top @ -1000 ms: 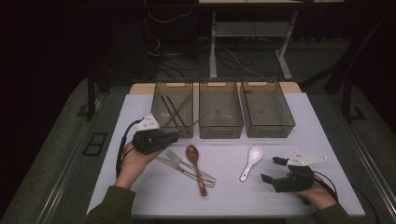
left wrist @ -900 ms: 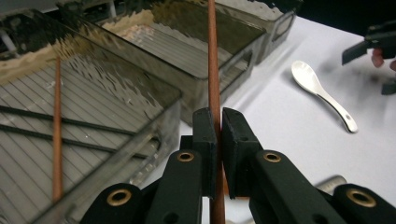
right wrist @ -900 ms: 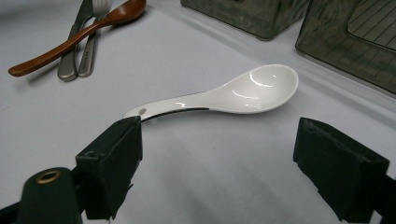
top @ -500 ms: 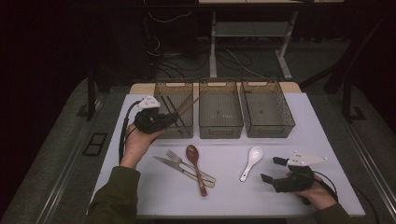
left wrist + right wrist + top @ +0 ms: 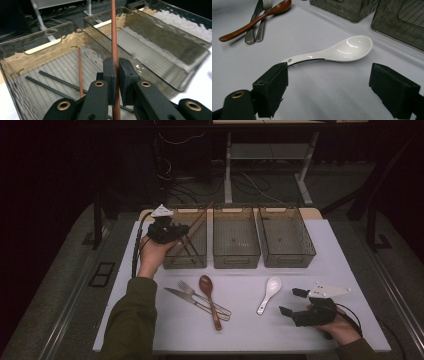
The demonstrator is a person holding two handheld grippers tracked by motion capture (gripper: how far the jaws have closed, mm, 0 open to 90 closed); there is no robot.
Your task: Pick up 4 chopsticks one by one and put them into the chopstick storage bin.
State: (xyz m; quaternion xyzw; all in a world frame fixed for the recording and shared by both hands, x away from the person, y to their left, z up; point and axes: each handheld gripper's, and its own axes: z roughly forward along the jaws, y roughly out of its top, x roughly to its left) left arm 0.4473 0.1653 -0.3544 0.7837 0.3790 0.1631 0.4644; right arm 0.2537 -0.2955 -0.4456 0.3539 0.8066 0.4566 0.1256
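A: What has the left claw (image 5: 116, 75) got?

B: A reddish-brown wooden chopstick (image 5: 114, 37). The pads are pressed tight against it on both sides, and the stick runs up from between them, out past the tips.

A: And where is that claw?

B: Above the leftmost bin (image 5: 197, 262) of three smoky plastic bins. In the left claw view, below and beyond the tips, the bin floor carries a second brown chopstick (image 5: 80, 72) and two black chopsticks (image 5: 53, 83) lying off to the claw's left. The middle bin (image 5: 160, 57) sits to its right, the third bin (image 5: 190, 17) beyond that.

A: The right claw (image 5: 329, 87)?

B: Spread wide, gripping nothing, low over the tabletop (image 5: 317, 92). A white ceramic spoon (image 5: 337, 51) lies just ahead of its tips, handle end close to the left pad, bowl away toward the bins.

A: Anything else near it?

B: Farther off to its left, a wooden spoon (image 5: 254, 21) lies across a fork (image 5: 263, 23) and a knife (image 5: 253, 25), well apart from the white spoon.
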